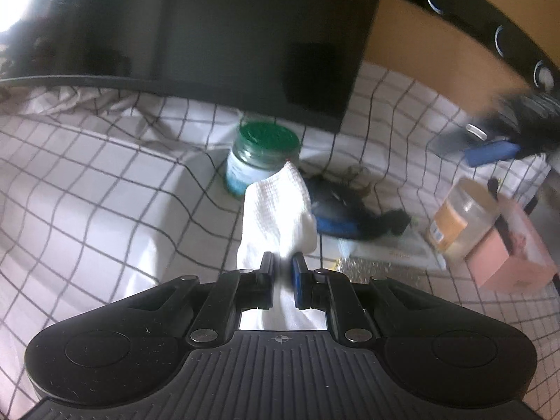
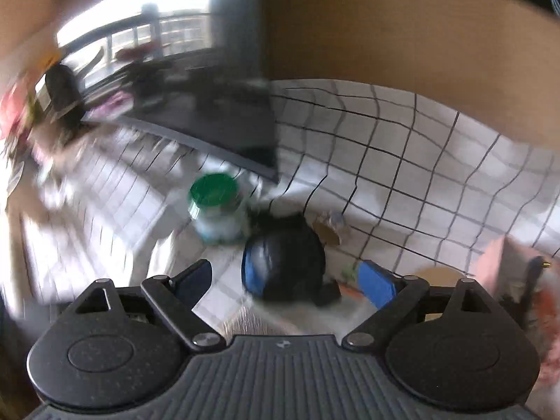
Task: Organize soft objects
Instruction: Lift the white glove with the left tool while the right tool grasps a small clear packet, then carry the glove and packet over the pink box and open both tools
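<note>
In the left wrist view my left gripper (image 1: 282,266) is shut on a white waffle-weave cloth (image 1: 276,217), which stands up from the jaws above the checked sheet (image 1: 105,175). Beyond it lies a black and blue soft object (image 1: 336,210). The right gripper shows blurred at the right edge (image 1: 490,147). In the right wrist view my right gripper (image 2: 285,280) is open, its jaws wide, hovering over the same black and blue soft object (image 2: 283,262) without touching it. That view is blurred.
A green-lidded jar (image 1: 260,157) (image 2: 215,206) stands by the corner of a big black box (image 1: 217,35). At the right are a clear jar with an orange label (image 1: 462,220), a pink box (image 1: 511,255) and a flat white packet (image 1: 392,248). A cardboard wall (image 2: 385,35) stands behind.
</note>
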The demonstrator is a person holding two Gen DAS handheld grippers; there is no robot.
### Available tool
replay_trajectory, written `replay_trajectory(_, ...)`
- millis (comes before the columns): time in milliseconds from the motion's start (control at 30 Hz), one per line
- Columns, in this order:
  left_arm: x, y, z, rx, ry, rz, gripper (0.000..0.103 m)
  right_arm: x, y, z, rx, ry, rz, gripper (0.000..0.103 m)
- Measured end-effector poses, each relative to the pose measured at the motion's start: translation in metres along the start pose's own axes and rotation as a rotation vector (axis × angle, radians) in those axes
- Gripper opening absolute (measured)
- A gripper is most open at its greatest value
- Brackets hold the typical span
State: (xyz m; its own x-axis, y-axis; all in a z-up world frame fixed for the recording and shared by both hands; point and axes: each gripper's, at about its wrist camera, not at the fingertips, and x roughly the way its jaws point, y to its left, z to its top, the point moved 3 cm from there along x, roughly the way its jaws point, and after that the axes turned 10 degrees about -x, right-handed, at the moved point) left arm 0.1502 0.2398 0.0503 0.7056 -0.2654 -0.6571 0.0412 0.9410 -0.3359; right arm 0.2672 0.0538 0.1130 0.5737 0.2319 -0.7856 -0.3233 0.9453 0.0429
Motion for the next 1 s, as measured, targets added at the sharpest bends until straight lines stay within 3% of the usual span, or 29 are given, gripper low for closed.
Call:
replay_trajectory(167,-0.011,0.020,0.007,-0.057,-0.029,-0.013,0.013,0.074,-0.028,0.033,0.136,0.117,-0.091,0.067)
replay_trajectory(333,-0.015,0.038,0.009,-0.079,-0.024,0.000,0.013,0.128,-0.043,0.027,0.289,0.189,-0.139,0.060)
replay_trajectory(433,-0.014,0.044,0.014,-0.070,-0.018,0.010,0.013,0.146,-0.045,0.027,0.293,0.203,-0.158,0.060)
replay_trajectory(500,-0.011,0.044,0.020,-0.055,-0.016,0.016,0.013,0.153,-0.047,0.028,0.292,0.208,-0.165,0.055)
replay_trajectory(533,-0.009,0.044,0.024,-0.044,-0.017,0.020,0.013,0.156,-0.047,0.028,0.291,0.210,-0.156,0.045)
replay_trajectory(567,-0.007,0.043,0.028,-0.033,-0.019,0.024,0.013,0.158,-0.048,0.028,0.288,0.213,-0.146,0.045)
replay_trajectory(733,-0.002,0.029,0.058,0.035,-0.057,0.036,0.013,0.139,-0.052,0.031,0.289,0.168,-0.117,0.045)
replay_trajectory(867,-0.007,0.003,0.094,0.118,-0.127,0.017,0.013,0.082,-0.052,0.041,0.252,0.073,-0.077,0.045)
replay_trajectory(1000,-0.006,-0.035,0.127,0.181,-0.201,-0.009,0.013,0.014,-0.061,0.055,0.212,-0.056,-0.096,0.045)
